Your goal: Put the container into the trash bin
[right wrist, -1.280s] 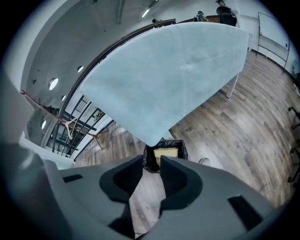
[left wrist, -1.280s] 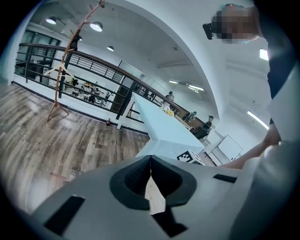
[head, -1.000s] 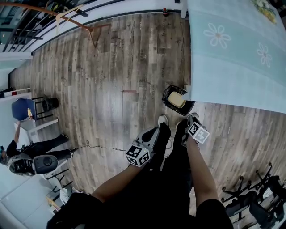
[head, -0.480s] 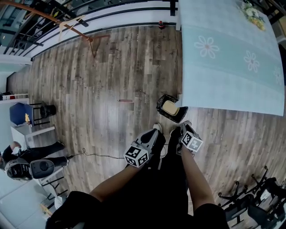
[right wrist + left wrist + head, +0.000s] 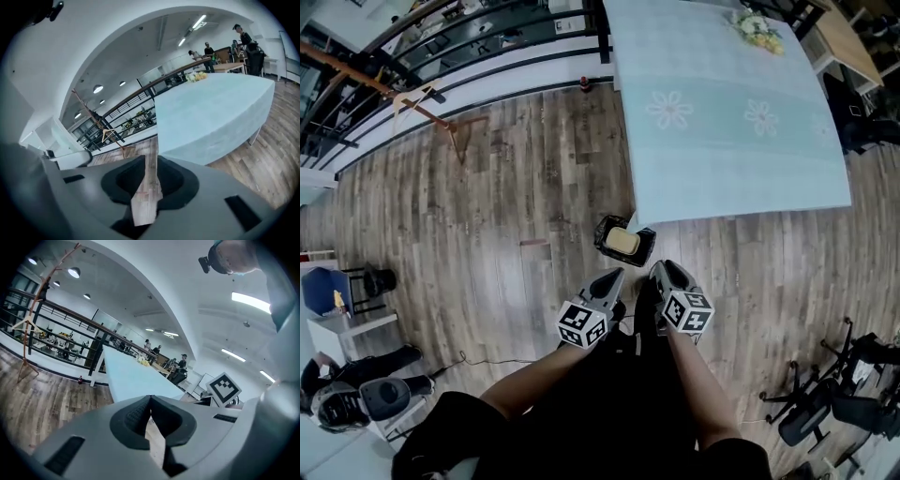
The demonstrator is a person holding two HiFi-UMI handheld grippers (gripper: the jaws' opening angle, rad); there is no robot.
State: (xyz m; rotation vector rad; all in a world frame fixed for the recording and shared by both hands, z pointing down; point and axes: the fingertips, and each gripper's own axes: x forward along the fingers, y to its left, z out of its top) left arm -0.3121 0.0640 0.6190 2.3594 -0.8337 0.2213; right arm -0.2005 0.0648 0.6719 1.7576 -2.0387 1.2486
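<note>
Pulled back since a second ago, leaving bin (image 5: 602,232) farther off and nearer mid-frame. Locate container (image 5: 622,241) inside bin, on floor at worktop (image 5: 722,122) corner, just ahead of both claws, touching neither. Read left claw (image 5: 614,277) closed, empty; right claw (image 5: 660,270) a slit apart, empty. Avoid knocking bin: likely to tip container out.
</note>
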